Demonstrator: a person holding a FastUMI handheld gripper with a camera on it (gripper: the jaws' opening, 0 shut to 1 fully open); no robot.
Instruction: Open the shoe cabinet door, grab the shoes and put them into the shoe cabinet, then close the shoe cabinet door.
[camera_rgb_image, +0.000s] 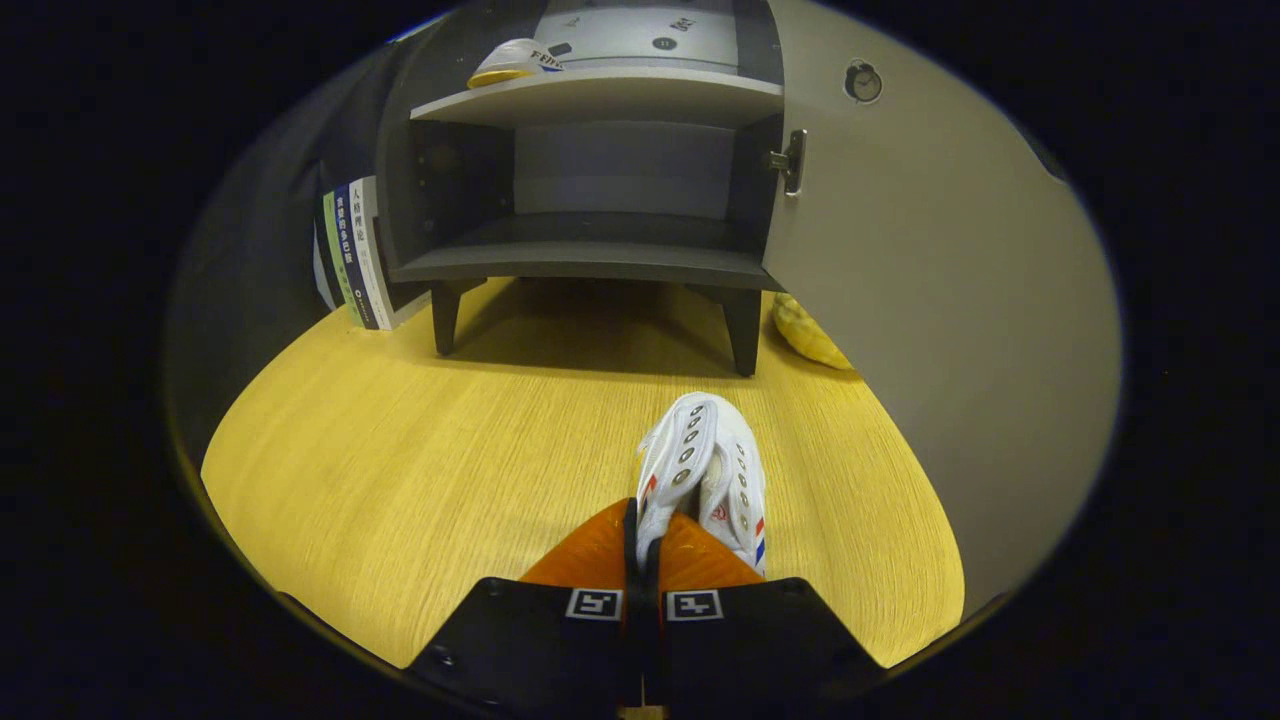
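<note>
Your tongs (660, 545) are clenched on the white shoe (705, 470)'s side wall above the desk (420, 480); shoe cabinet (590, 190) door (930, 300) open; second shoe (515, 62) on top, lettering illegible.

Home-like booth; shoe cabinet (590, 200), books (355, 255), wood floor (420, 460)

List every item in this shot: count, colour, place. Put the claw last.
Shoe: one, white with red and blue marks, on the floor, its edge pinched in the claw.
Second shoe: one, white with a yellow sole, on the cabinet's upper shelf.
Cabinet: one, dark grey, beyond the shoe, lower shelf bare.
Door: one, pale grey, swung open beside the cabinet.
Books: several, upright against the cabinet's side.
Yellow object: one, behind the door's lower edge, unclear.
Floor: yellow wood.
Claw: one, shut on the shoe.
</note>
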